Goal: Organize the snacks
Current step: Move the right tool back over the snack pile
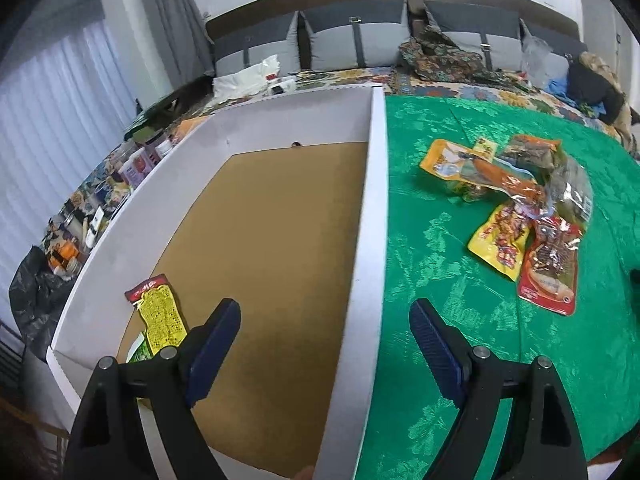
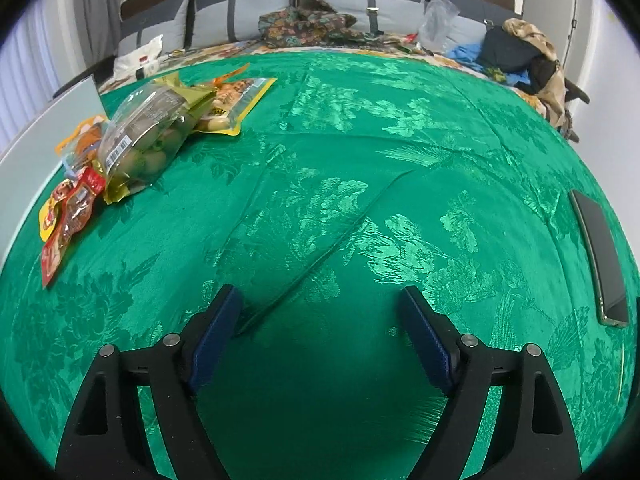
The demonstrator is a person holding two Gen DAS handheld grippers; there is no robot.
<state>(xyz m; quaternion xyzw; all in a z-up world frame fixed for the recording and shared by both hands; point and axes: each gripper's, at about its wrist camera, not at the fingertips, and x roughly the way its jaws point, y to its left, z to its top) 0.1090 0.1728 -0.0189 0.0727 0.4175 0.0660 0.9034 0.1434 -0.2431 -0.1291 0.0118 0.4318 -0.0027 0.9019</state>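
A white box point(image 1: 374, 208) with a brown cardboard floor stands on the green cloth point(image 1: 460, 288). Inside it, near the front left corner, lies a yellow and red snack packet point(image 1: 158, 316). A pile of snack packets point(image 1: 524, 208) lies on the cloth to the right of the box; the same pile point(image 2: 132, 140) shows at the far left in the right wrist view. My left gripper point(image 1: 324, 320) is open, straddling the box's right wall from above, with nothing held. My right gripper point(image 2: 320, 304) is open over bare green cloth point(image 2: 360, 200), well right of the pile.
A dark phone point(image 2: 600, 256) lies on the cloth at the right edge. A sofa with grey cushions point(image 1: 352, 36), clothes point(image 2: 308, 20) and bags runs along the back. Jars and clutter point(image 1: 132, 164) stand left of the box.
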